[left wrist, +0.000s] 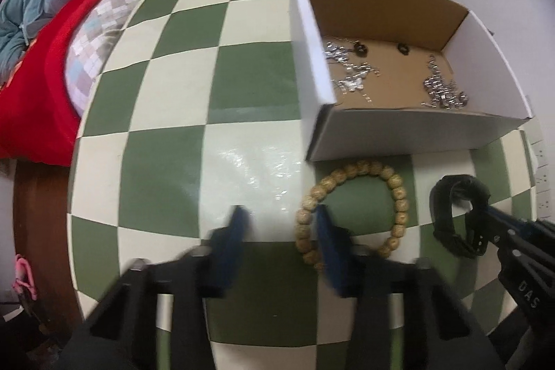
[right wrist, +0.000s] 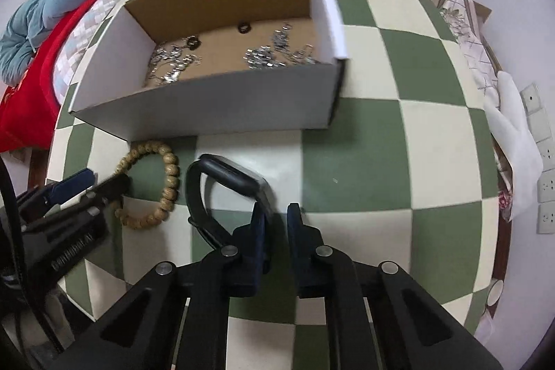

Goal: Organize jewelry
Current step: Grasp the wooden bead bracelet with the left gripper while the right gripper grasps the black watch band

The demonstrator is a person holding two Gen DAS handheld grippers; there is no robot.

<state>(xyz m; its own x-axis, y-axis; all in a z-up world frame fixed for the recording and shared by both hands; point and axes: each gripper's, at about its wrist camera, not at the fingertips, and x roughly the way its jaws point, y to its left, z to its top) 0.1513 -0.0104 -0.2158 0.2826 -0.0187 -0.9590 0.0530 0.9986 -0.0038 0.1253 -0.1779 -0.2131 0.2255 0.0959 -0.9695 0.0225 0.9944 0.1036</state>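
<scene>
A white cardboard box (left wrist: 409,134) (right wrist: 222,110) stands on the checkered table and holds several silver jewelry pieces (left wrist: 350,71) (right wrist: 274,56) and dark rings. A wooden bead bracelet (left wrist: 399,193) (right wrist: 170,175) lies on the table in front of the box. My left gripper (left wrist: 281,221) is open, its right finger over the bracelet's left side. A black watch (left wrist: 451,217) (right wrist: 225,177) lies right of the bracelet. My right gripper (right wrist: 275,214) (left wrist: 485,214) is open with a narrow gap, its left finger touching the watch's band.
The round table (left wrist: 173,92) (right wrist: 416,127) has a green and cream checkered cover. A bed with red and blue bedding (left wrist: 41,58) lies to the left. White cloth (right wrist: 510,134) and wall sockets (right wrist: 548,182) are at the right.
</scene>
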